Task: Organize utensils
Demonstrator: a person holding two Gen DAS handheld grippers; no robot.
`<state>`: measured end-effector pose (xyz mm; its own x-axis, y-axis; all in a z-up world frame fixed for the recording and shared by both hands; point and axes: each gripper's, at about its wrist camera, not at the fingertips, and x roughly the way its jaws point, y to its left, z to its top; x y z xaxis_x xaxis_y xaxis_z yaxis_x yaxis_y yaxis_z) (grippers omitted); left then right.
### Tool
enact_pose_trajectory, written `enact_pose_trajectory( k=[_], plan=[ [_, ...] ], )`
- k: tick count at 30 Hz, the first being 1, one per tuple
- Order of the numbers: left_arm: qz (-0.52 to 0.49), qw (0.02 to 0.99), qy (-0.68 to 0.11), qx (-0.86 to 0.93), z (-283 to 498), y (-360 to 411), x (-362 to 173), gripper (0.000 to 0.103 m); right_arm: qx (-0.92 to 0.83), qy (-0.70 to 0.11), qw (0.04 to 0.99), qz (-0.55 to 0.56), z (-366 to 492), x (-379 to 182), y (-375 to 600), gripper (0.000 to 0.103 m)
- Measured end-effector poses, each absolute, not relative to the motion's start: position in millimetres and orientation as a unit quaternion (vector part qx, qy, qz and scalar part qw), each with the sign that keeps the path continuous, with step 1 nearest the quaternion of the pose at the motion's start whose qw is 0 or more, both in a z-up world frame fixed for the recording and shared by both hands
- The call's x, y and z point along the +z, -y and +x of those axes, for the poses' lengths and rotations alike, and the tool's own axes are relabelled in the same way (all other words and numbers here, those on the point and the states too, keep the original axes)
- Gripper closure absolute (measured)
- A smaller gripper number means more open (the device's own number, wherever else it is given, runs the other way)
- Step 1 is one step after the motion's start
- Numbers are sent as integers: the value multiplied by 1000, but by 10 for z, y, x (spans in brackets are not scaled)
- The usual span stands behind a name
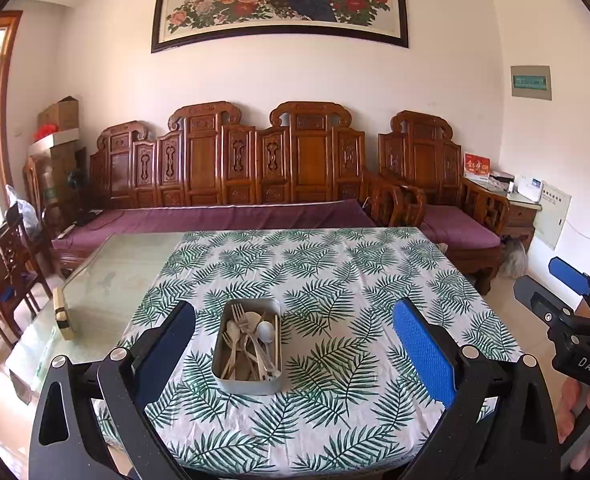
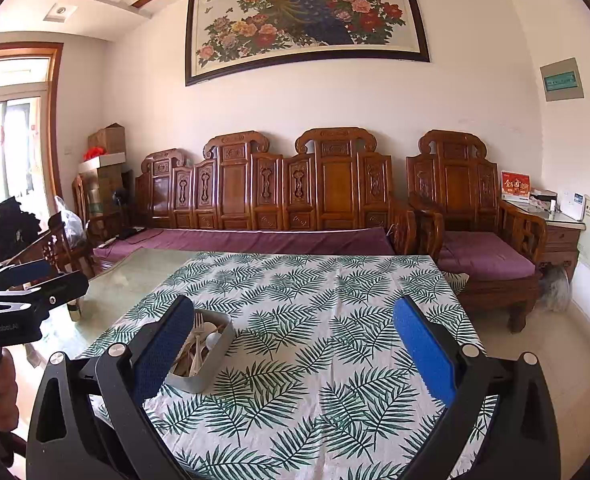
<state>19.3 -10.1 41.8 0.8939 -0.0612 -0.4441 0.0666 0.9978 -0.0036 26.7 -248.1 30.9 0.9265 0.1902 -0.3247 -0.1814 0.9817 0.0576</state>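
Observation:
A rectangular metal tin (image 1: 251, 385) stands on the leaf-print tablecloth (image 1: 335, 280). It holds several utensils (image 1: 251, 340): metal forks, a white spoon, pale wooden spoons and chopsticks, all mixed. My left gripper (image 1: 293, 344) is open and empty, held above the near table edge with the tin between its fingers' lines. My right gripper (image 2: 295, 344) is open and empty; the tin (image 2: 203, 376) sits by its left finger (image 2: 163, 352). The right gripper also shows at the right edge of the left wrist view (image 1: 567, 300).
The cloth covers the right part of a glass-topped table (image 1: 111, 276). A small beige box (image 1: 62, 318) stands on the glass at the left. A carved wooden sofa (image 1: 231, 184) with purple cushions lies beyond the table. Wooden chairs (image 1: 3, 280) stand at the left.

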Motion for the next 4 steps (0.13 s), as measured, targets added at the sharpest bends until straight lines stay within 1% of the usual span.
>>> enact_pose_trajectory(
  k=[4],
  plan=[
    [7,973,-228,-33,192,100,419,8,92,-166,982,12,274,306,2511,3]
  ],
)
